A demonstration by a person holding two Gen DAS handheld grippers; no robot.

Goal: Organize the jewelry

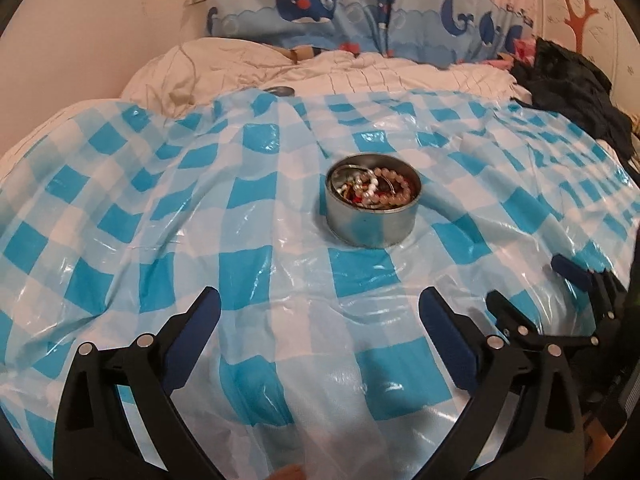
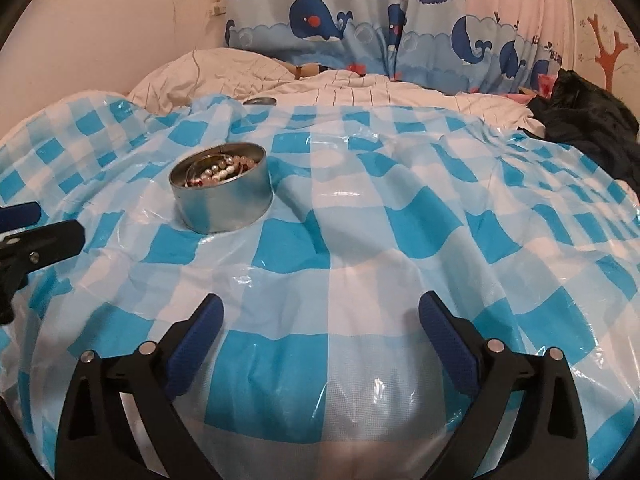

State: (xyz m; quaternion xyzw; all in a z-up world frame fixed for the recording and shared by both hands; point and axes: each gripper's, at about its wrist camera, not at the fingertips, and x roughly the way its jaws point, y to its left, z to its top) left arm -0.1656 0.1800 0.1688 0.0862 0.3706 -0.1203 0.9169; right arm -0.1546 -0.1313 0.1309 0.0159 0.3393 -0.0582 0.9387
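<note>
A round metal tin [image 1: 372, 226] stands on a blue and white checked plastic sheet [image 1: 160, 216] spread over a bed. Bead bracelets [image 1: 380, 190] in white, pink and red fill the tin. My left gripper [image 1: 320, 296] is open and empty, a short way in front of the tin. In the right wrist view the tin [image 2: 226, 210] and its bracelets [image 2: 224, 170] lie ahead to the left. My right gripper [image 2: 320, 300] is open with only the sheet between its fingers. Each gripper shows at the edge of the other's view: right gripper [image 1: 530, 282], left gripper [image 2: 44, 222].
A flat metal lid [image 1: 280, 91] lies at the sheet's far edge, beside a white quilt [image 1: 400, 76]. Dark clothing [image 1: 568, 88] is heaped at the right of the bed. A whale-print curtain [image 2: 360, 28] hangs behind. The sheet is wrinkled and glossy.
</note>
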